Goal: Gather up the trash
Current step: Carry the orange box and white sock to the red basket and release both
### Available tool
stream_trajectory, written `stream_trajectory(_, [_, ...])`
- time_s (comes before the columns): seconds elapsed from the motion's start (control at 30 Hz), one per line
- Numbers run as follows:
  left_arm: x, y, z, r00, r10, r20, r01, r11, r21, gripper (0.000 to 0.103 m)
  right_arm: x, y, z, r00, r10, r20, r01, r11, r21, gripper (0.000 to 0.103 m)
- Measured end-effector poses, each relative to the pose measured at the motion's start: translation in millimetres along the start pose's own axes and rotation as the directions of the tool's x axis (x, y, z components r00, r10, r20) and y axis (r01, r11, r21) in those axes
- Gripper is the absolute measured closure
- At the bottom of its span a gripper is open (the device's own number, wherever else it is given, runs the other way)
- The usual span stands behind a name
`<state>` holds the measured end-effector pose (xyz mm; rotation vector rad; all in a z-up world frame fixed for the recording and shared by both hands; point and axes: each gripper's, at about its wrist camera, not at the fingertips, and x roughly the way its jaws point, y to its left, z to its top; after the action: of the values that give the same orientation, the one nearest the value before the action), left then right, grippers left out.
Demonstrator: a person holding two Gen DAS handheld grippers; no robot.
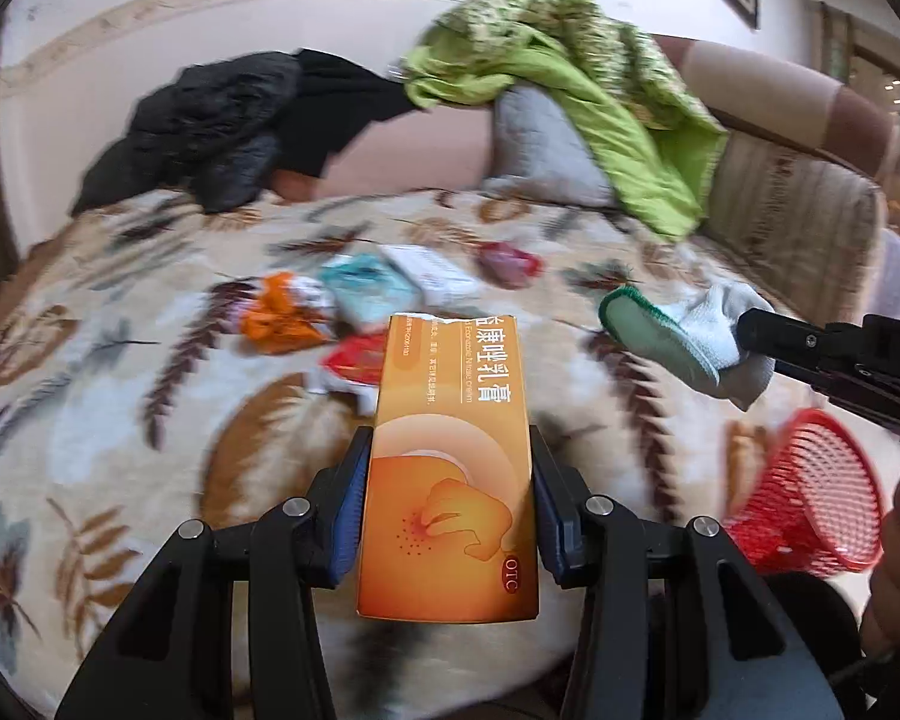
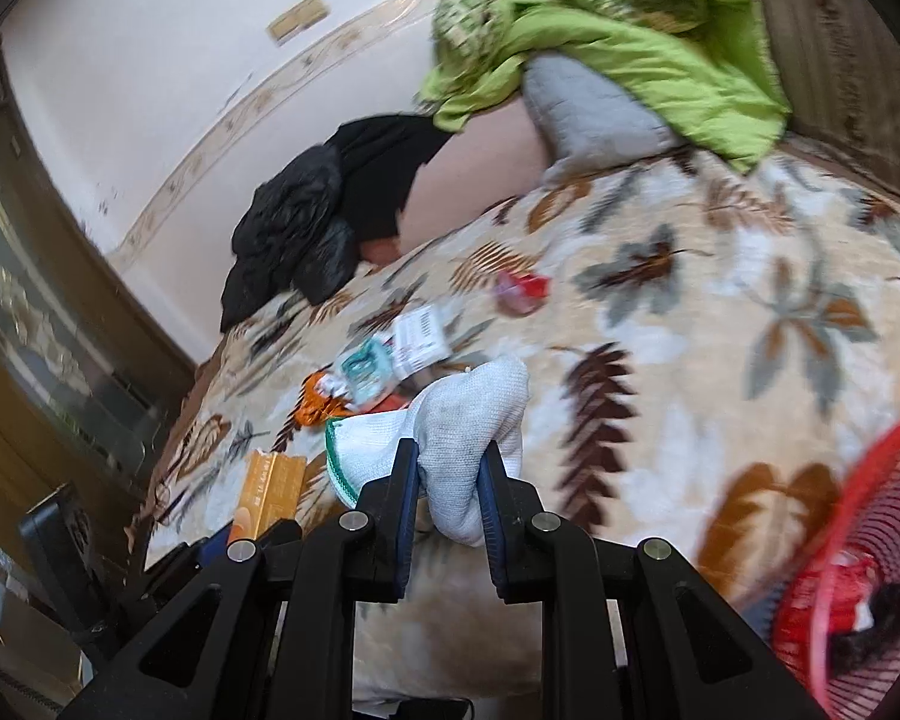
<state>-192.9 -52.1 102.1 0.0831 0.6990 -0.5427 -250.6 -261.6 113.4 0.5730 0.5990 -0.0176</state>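
Note:
My left gripper (image 1: 447, 468) is shut on an orange medicine box (image 1: 447, 480) and holds it above the leaf-patterned bed cover (image 1: 150, 420). The box also shows at the lower left of the right wrist view (image 2: 270, 495). My right gripper (image 2: 448, 468) is shut on a white glove with a green cuff (image 2: 468, 420), also seen in the left wrist view (image 1: 684, 330). A red mesh basket (image 1: 810, 498) lies tilted on the bed at the right (image 2: 858, 570), with some items inside. Several pieces of trash lie ahead: an orange wrapper (image 1: 276, 315), a teal packet (image 1: 366, 288), a white box (image 1: 429, 273), a red wrapper (image 1: 510, 261).
A black jacket (image 1: 210, 120) and a green quilt (image 1: 600, 90) over a grey pillow (image 1: 540, 144) lie at the far side by the wall. A striped headboard (image 1: 798, 210) stands at the right. Dark furniture (image 2: 42, 330) lines the bed's left side.

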Motion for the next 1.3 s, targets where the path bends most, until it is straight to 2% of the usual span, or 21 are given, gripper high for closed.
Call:
stream_trajectory(0.13, [-7.8, -42.8, 8.6, 0.996, -0.090, 0.003, 0.090, 0.992, 0.085, 0.057, -49.3, -31.8, 2.2, 0.997, -0.049, 0.058, 0.045, 0.997, 0.055, 0.082])
stream_trajectory(0.3, [-16.6, -111.7, 20.2, 0.970, -0.244, -0.017, 0.242, 0.949, 0.204, 0.057, -110.4, -83.7, 1.4, 0.980, -0.158, 0.121, 0.137, 0.977, 0.163, 0.082])
stream_trajectory(0.37, [-16.9, -141.5, 22.5, 0.951, -0.306, -0.045, 0.307, 0.921, 0.240, 0.057, -133.6, -105.4, -1.0, 0.970, -0.202, 0.138, 0.170, 0.962, 0.213, 0.082])
stream_trajectory(0.53, [-4.3, -210.6, 23.5, 0.875, -0.450, -0.180, 0.483, 0.838, 0.252, 0.057, -174.0, -150.3, -10.4, 0.942, -0.296, 0.156, 0.238, 0.921, 0.308, 0.082])
stream_trajectory(0.7, [15.0, -262.5, 17.9, 0.822, -0.496, -0.280, 0.562, 0.785, 0.260, 0.057, -190.1, -186.9, -19.3, 0.926, -0.347, 0.149, 0.263, 0.876, 0.404, 0.080])
stream_trajectory(0.77, [24.2, -278.9, 16.5, 0.804, -0.505, -0.314, 0.583, 0.774, 0.248, 0.055, -192.4, -198.3, -22.6, 0.924, -0.356, 0.136, 0.269, 0.862, 0.429, 0.078])
stream_trajectory(0.8, [29.0, -284.5, 16.3, 0.795, -0.508, -0.333, 0.592, 0.769, 0.241, 0.053, -192.5, -202.6, -23.2, 0.923, -0.361, 0.131, 0.273, 0.856, 0.438, 0.072])
stream_trajectory(0.83, [32.9, -287.7, 15.3, 0.792, -0.504, -0.344, 0.593, 0.769, 0.238, 0.046, -191.7, -205.8, -22.9, 0.921, -0.368, 0.127, 0.279, 0.851, 0.446, 0.061])
stream_trajectory(0.9, [38.5, -289.9, 16.6, 0.794, -0.500, -0.346, 0.587, 0.779, 0.220, 0.043, -195.5, -211.8, -24.9, 0.919, -0.374, 0.126, 0.281, 0.844, 0.458, 0.053])
stream_trajectory(0.97, [36.6, -283.9, 17.8, 0.785, -0.516, -0.343, 0.597, 0.777, 0.197, 0.042, -197.4, -211.1, -24.8, 0.916, -0.379, 0.135, 0.284, 0.847, 0.450, 0.053])
stream_trajectory(1.17, [31.3, -250.0, 24.1, 0.822, -0.486, -0.295, 0.545, 0.822, 0.164, 0.042, -188.2, -199.4, -17.7, 0.928, -0.345, 0.143, 0.264, 0.877, 0.401, 0.053])
stream_trajectory(1.3, [31.0, -216.3, 26.3, 0.848, -0.455, -0.272, 0.500, 0.857, 0.126, 0.042, -164.2, -175.7, -11.6, 0.947, -0.296, 0.122, 0.242, 0.911, 0.333, 0.049])
